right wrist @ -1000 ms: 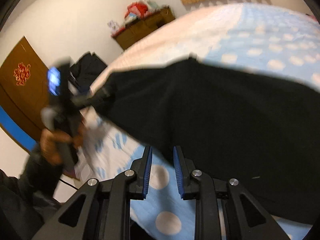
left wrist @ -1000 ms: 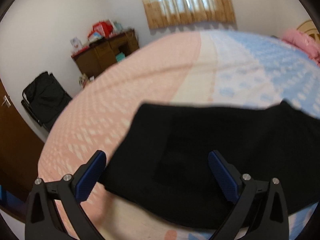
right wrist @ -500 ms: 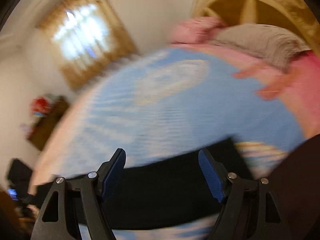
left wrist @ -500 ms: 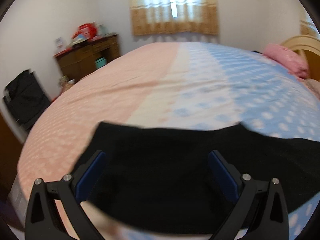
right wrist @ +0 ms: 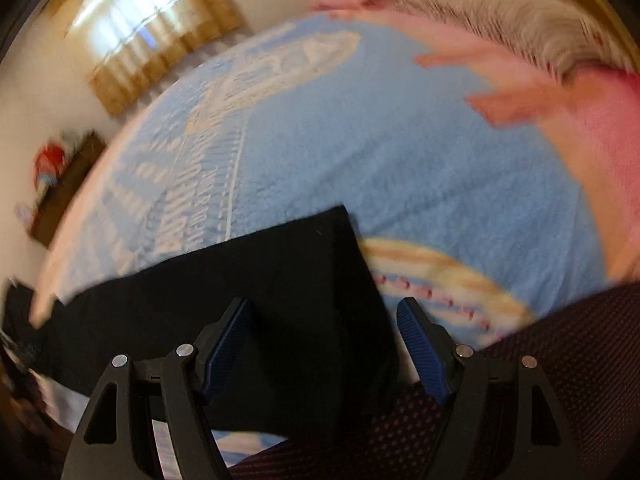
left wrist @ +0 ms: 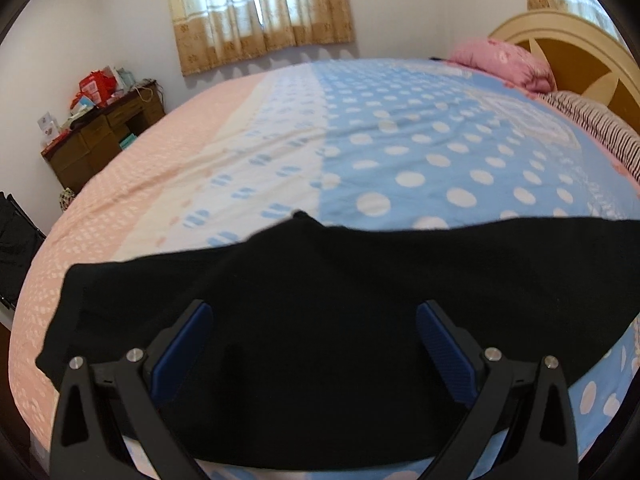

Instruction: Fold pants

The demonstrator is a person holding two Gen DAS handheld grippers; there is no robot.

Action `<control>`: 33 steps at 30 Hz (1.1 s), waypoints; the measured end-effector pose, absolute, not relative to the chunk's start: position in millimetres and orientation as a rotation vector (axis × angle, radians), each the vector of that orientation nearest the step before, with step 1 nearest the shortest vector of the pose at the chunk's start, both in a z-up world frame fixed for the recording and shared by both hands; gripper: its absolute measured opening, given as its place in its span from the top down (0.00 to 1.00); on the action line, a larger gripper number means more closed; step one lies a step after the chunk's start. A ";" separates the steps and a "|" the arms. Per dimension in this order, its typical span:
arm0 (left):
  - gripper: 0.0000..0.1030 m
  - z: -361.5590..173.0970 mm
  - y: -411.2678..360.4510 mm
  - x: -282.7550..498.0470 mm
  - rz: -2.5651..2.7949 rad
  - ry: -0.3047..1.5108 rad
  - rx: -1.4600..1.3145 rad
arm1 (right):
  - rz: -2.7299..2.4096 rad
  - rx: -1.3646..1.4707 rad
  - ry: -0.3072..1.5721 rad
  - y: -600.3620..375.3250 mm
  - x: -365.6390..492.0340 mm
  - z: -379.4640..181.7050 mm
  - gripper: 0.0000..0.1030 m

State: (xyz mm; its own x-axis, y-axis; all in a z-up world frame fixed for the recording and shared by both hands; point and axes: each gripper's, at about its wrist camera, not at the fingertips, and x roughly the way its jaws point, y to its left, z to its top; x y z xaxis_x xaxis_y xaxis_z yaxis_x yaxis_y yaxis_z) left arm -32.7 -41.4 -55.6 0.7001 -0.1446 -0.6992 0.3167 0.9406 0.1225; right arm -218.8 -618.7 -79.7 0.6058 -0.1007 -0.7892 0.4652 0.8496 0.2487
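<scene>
The black fabric pants (left wrist: 328,296) lie flat in a long band along the near edge of the pink-and-blue dotted bed (left wrist: 400,140); the step looks like lining up the next fold; the left tool (left wrist: 314,344) and right tool (right wrist: 324,344) both hover wide open, gripping nothing, the right having just opened; each likely needs an end; the right view is blurred, and the pants' near edge is hidden.

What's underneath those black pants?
The black pants lie flat on the bed sheet, blue with white dots on one side, pink on the other. The part of the sheet directly beneath them is covered and can't be seen.
</scene>
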 end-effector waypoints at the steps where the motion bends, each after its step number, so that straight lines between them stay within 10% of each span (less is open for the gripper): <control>1: 0.00 -56.1 -43.8 -32.7 -0.260 0.758 0.248 | -0.345 0.443 0.883 -616.1 -216.2 -82.0 0.26; 4: 0.00 -54.2 -44.1 -33.7 -0.261 0.753 0.251 | -0.375 0.406 0.916 -608.9 -212.7 -83.3 0.36; 9: 0.00 -50.3 -39.5 -32.2 -0.263 0.745 0.229 | -0.342 0.427 0.926 -595.7 -216.5 -73.7 0.88; 20: 0.00 -41.2 -4.7 -30.1 -0.262 0.721 0.126 | 0.007 0.405 0.756 -429.8 -195.3 17.6 0.89; 33: 0.00 -38.3 46.9 -28.5 -0.193 0.702 0.070 | 0.084 0.182 0.839 -244.6 -103.6 -72.6 0.85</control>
